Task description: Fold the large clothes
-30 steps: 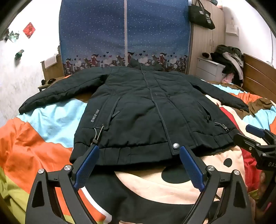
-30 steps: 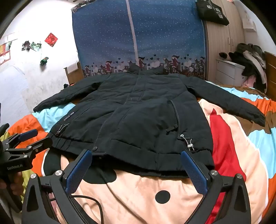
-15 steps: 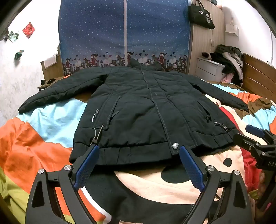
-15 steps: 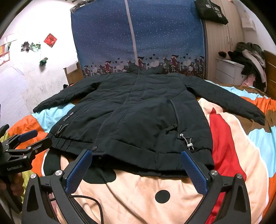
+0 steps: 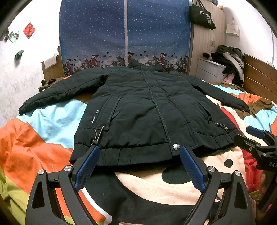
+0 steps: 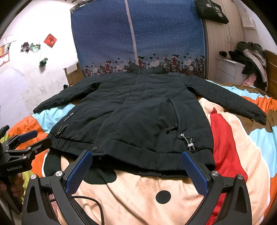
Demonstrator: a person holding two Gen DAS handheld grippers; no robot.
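Observation:
A black padded jacket lies flat and front-up on the bed, zipped, both sleeves spread out to the sides, hem toward me. My left gripper hovers open just short of the hem's left half, nothing between its blue pads. My right gripper hangs open before the hem's right half, also empty. In the left wrist view the right gripper shows at the right edge. The left gripper appears at the left edge of the right wrist view, with a hand on its grip.
A colourful quilt covers the bed. Behind stand a blue fabric wardrobe, a wooden cabinet with a black bag, a white drawer unit piled with clothes, and a wooden headboard on the right.

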